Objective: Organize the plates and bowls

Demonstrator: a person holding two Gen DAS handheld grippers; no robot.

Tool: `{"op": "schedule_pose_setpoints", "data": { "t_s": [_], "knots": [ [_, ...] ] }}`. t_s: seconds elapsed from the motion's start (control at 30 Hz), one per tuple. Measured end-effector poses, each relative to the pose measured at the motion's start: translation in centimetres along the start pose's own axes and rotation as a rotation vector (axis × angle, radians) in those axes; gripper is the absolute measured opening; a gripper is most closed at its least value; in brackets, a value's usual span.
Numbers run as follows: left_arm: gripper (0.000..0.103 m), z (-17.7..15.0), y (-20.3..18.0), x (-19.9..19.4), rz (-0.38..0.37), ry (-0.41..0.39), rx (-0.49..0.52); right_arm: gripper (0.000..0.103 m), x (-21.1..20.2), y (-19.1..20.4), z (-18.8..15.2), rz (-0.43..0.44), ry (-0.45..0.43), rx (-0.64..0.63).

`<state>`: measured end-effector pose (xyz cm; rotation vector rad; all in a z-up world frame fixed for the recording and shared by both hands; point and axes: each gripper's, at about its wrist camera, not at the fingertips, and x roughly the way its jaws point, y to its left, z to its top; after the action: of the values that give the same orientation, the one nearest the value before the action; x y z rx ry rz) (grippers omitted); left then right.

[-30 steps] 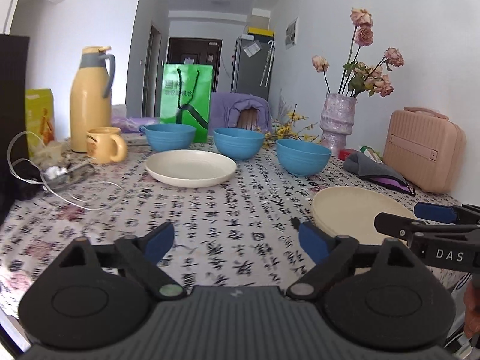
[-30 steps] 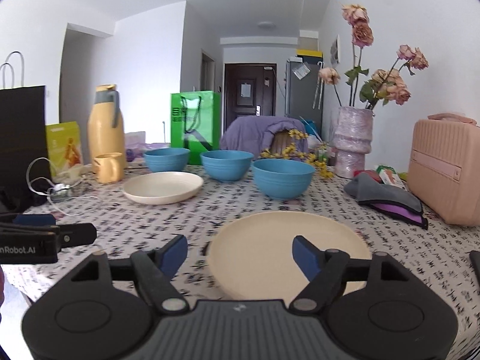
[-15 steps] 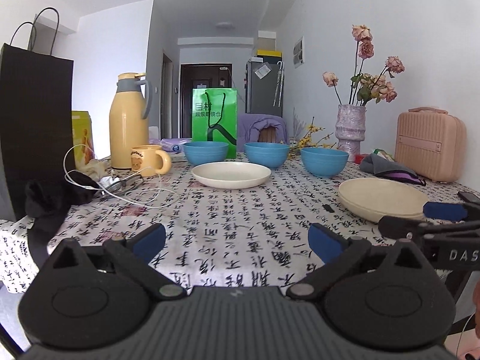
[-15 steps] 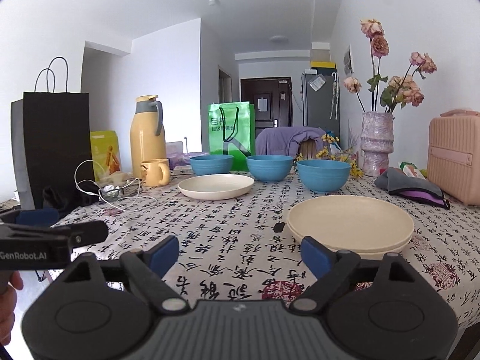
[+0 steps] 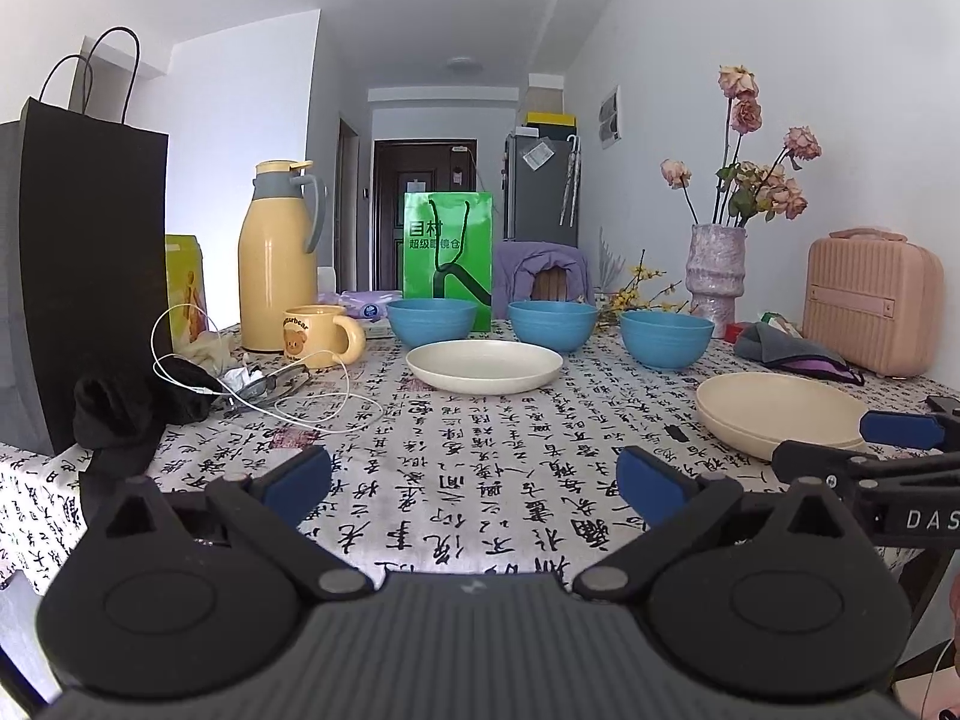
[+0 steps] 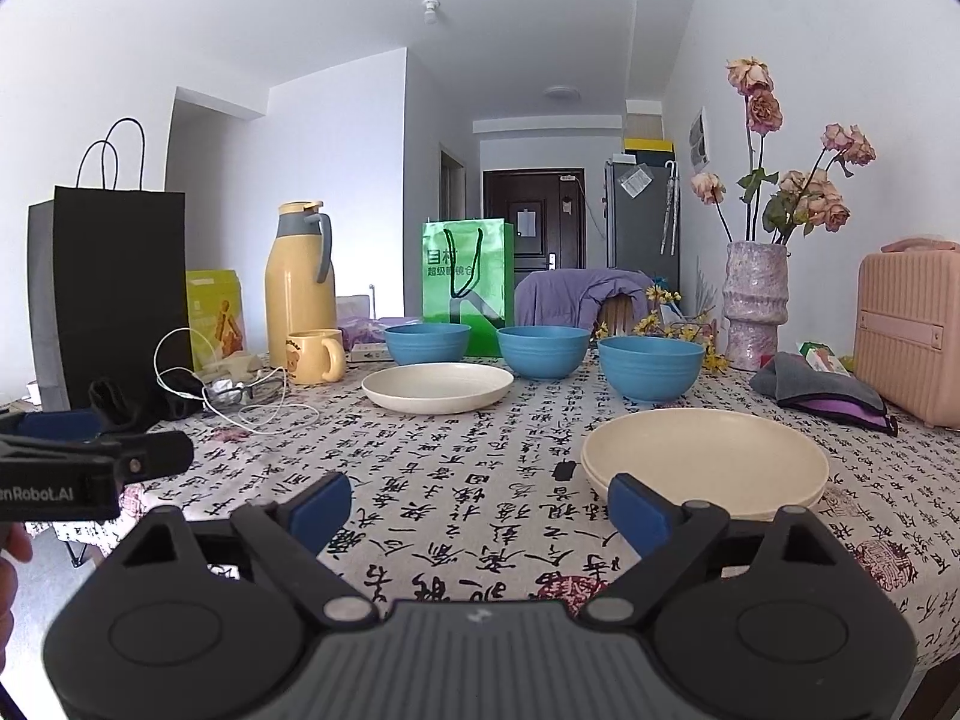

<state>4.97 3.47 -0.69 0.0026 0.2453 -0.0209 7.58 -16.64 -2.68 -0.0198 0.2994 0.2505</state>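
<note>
Plates and bowls all sit on the counter [image 6: 456,480], nothing gripped. Right tongs [image 6: 480,507] are spread apart and empty, low at the near counter edge; left tongs [image 5: 474,480] likewise apart and empty.

Layout, right wrist view:
- stacked cream plates [image 6: 705,462], two by the look of the rims, centre right of frame, just past the right tongs
- single cream plate [image 6: 438,387] mid-frame, well apart from the stack
- three blue bowls [image 6: 426,345], [image 6: 543,351], [image 6: 651,369] in a row behind, mouths up, not nested

Step, my read: between grasps, plates partly stacked. Next likely the single plate onto the stack, or nesting the bowls.

Needs: rim pinch, one finger over the lip, one under.

Orientation: everything is round, no long axis; plates lie flat, face up.
</note>
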Motion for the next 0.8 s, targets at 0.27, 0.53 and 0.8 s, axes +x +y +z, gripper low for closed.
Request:
{"op": "schedule_pose_setpoints", "data": {
  "t_s": [0.27,0.53,0.8],
  "knots": [
    [0.103,0.9,1.0,2.6,0.026,0.015,-0.026,0.093,2.9,-0.2,0.6,0.000,0.035,0.001],
    [0.103,2.7,2.7,7.5,0.037,0.035,-0.034,0.092,7.2,-0.1,2.2,0.000,0.042,-0.011],
    [0.103,4.5,4.9,13.9,-0.009,0.092,-0.078,0.092,12.8,0.8,4.3,0.004,0.092,-0.037]
  ]
}}
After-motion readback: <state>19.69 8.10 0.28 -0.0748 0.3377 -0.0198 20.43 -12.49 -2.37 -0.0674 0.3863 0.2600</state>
